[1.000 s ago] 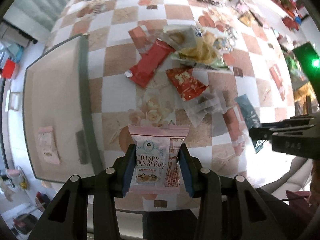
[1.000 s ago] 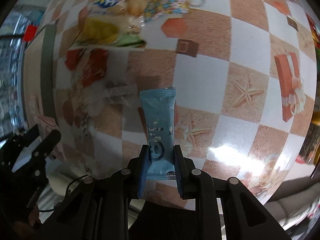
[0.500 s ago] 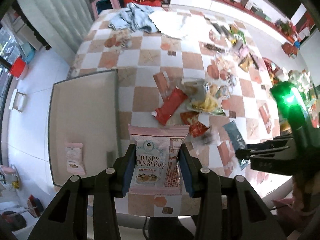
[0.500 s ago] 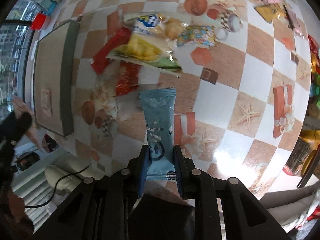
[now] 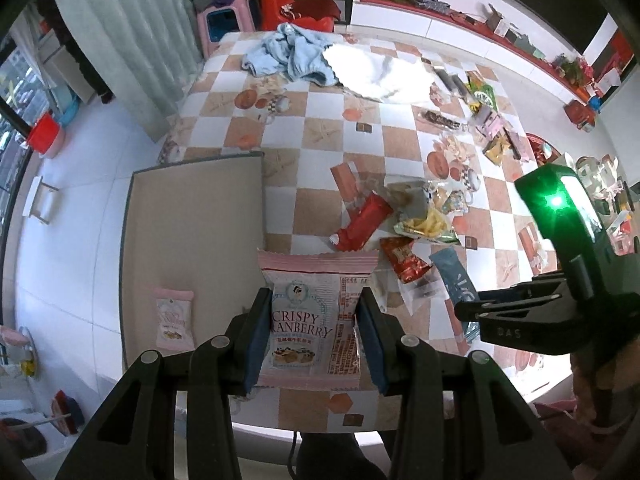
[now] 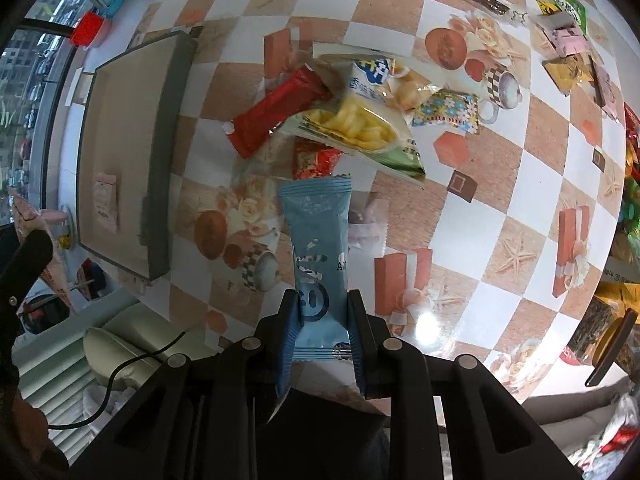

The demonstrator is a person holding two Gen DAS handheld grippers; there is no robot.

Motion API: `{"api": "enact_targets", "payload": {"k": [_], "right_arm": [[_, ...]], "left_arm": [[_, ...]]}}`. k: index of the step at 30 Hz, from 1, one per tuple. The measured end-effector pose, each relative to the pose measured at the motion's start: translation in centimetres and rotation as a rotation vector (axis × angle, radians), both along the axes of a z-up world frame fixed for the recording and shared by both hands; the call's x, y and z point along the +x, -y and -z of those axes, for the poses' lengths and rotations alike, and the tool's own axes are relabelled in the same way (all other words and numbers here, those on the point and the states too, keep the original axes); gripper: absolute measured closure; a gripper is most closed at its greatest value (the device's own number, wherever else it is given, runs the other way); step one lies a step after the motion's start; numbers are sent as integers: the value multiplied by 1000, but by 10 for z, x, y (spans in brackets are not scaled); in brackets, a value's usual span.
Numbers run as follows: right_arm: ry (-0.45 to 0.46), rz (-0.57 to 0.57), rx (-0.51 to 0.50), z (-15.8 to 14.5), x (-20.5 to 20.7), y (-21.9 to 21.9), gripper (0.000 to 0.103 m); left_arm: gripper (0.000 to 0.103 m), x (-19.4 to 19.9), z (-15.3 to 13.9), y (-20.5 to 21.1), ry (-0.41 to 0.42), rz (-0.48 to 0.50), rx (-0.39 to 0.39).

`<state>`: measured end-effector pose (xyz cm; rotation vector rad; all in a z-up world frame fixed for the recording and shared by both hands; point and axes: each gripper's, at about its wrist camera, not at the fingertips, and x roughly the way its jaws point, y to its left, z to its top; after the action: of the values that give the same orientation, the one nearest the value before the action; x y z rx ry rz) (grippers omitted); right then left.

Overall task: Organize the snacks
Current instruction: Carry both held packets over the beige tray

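Height is what has changed: against a second ago, both wrist views take in far more of the checkered bench (image 5: 320, 136), so both tongs have risen with their loads. The left tongs (image 5: 316, 340) are clamped on a pale pink crinkle-edged cranberry snack packet (image 5: 316, 300); the right tongs (image 6: 323, 340) are pinched narrow on a long light-blue foil snack bar (image 6: 318, 248). Each packet hangs clear of the bench, so the pick-up looks finished and the carry to the flat beige tray with a grey rim (image 5: 192, 216), at the left of the bench, is likely next.

Counting: two packets are in hand, one per side. One small pink packet (image 5: 174, 316) already lies on the tray, a match for the one the left tongs hold. In the near pile to the right of the tray lie one long red wrapper (image 6: 276, 114), one clear bag of yellow puffs (image 6: 356, 128), one smaller red pouch (image 6: 314, 160) and one flower-print sweet (image 6: 448, 110). More snacks are scattered along the far right edge, too small to count.
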<state>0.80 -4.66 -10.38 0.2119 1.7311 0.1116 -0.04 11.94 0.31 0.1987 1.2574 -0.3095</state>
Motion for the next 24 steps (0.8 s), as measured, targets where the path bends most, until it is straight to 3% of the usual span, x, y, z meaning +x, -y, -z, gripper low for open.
{"api": "enact_targets", "payload": {"k": [15,24], "right_arm": [[24,11,-19,-9,-9,-20,78],[74,111,-26,-17,-26,-24,77]], "left_arm": [[57,-17,-12,-28,63,-14,-21],[57,-25,-18,-43,104,-18,-56]]}}
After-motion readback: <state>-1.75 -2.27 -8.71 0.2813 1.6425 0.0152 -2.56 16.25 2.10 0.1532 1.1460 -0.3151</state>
